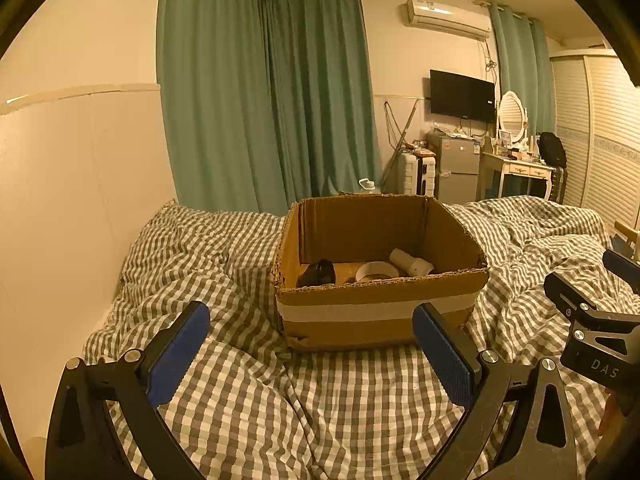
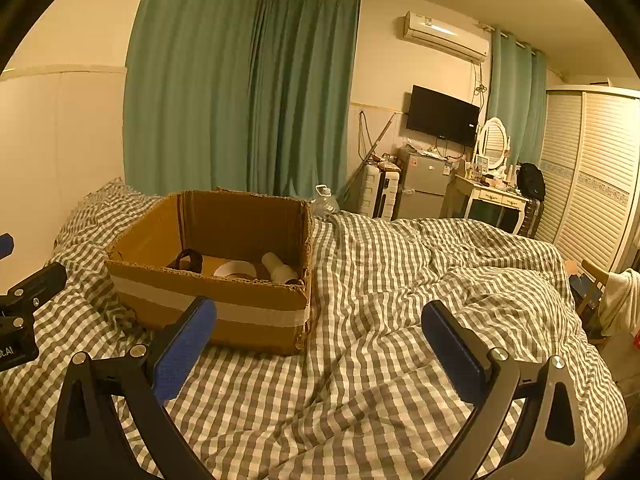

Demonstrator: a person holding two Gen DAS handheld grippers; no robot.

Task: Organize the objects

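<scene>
An open cardboard box [image 1: 376, 312] with a pale tape band sits on the checked bedspread; it also shows in the right wrist view [image 2: 256, 312]. Inside lie a black object [image 1: 318, 273], a white tape roll [image 1: 376, 270] and a white cylinder [image 1: 412, 262]; the same three show in the right wrist view as a black object [image 2: 190, 260], a roll [image 2: 236, 269] and a cylinder [image 2: 280, 268]. My left gripper [image 1: 312, 334] is open and empty just before the box. My right gripper [image 2: 320, 334] is open and empty at the box's right corner.
The checked bedspread [image 2: 420, 280] is rumpled all around. A wall [image 1: 80, 200] runs along the left. Green curtains [image 1: 272, 100], a small fridge [image 1: 458, 168], a dressing table [image 1: 516, 168] and a wardrobe [image 2: 592, 176] stand beyond the bed.
</scene>
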